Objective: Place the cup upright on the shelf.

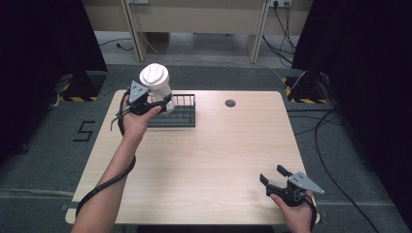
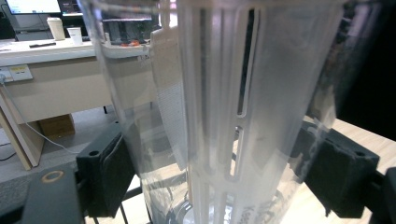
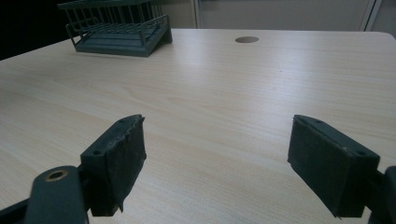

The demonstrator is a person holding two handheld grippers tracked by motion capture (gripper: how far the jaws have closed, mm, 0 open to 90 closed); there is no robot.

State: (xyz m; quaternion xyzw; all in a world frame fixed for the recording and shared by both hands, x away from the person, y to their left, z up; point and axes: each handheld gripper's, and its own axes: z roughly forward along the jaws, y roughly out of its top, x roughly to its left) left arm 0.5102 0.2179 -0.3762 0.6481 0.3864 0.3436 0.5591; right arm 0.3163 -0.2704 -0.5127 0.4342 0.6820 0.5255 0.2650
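A clear plastic bottle with a white lid (image 1: pixel 156 81) is held above the left end of a dark wire rack (image 1: pixel 180 110) at the table's far left. My left gripper (image 1: pixel 163 103) is shut on the bottle's lower body. In the left gripper view the see-through bottle (image 2: pixel 224 107) with a white slotted insert stands between both black pads (image 2: pixel 105 175), pressed on each side. My right gripper (image 1: pixel 275 176) rests near the table's front right corner, open, with nothing between its pads (image 3: pixel 116 163); bare tabletop lies ahead of it.
The light wooden table (image 1: pixel 204 160) has a round cable hole (image 1: pixel 230 103) at the far right of centre. The wire rack (image 3: pixel 119 25) sits far off in the right gripper view. Cables trail on the grey floor at right; desk legs stand behind.
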